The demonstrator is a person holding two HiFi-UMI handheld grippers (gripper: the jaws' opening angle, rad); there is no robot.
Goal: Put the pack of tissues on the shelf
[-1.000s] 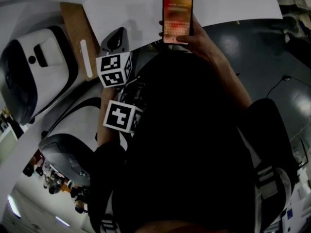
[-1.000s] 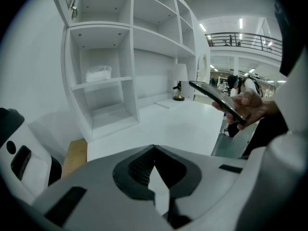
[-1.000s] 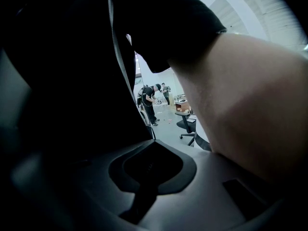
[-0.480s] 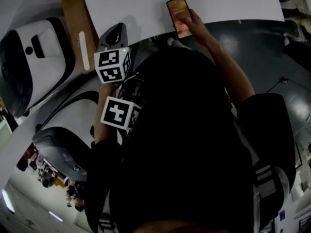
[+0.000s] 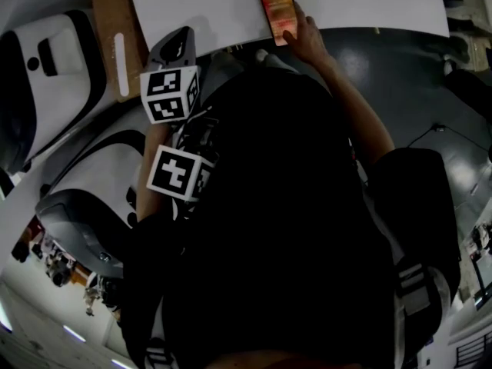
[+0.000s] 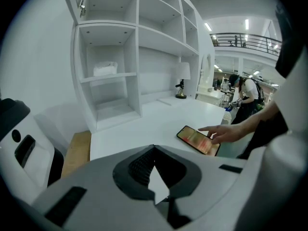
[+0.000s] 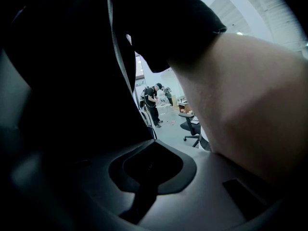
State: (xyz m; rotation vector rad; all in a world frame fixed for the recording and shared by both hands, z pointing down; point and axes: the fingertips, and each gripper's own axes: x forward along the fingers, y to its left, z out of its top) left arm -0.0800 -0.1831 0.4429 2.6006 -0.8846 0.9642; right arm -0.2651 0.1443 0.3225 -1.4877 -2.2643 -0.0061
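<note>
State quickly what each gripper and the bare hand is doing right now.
Left gripper: fingers shut, nothing between them.
Right gripper: fingers shut, nothing between them.
Bare hand: touching the phone lying on the table.

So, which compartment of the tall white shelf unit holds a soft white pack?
The left column's middle compartment: it alone holds the white tissue pack.

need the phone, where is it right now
The phone lies on the white table at the top of the head view, right of centre, under the fingertips of the person's right hand.
</note>
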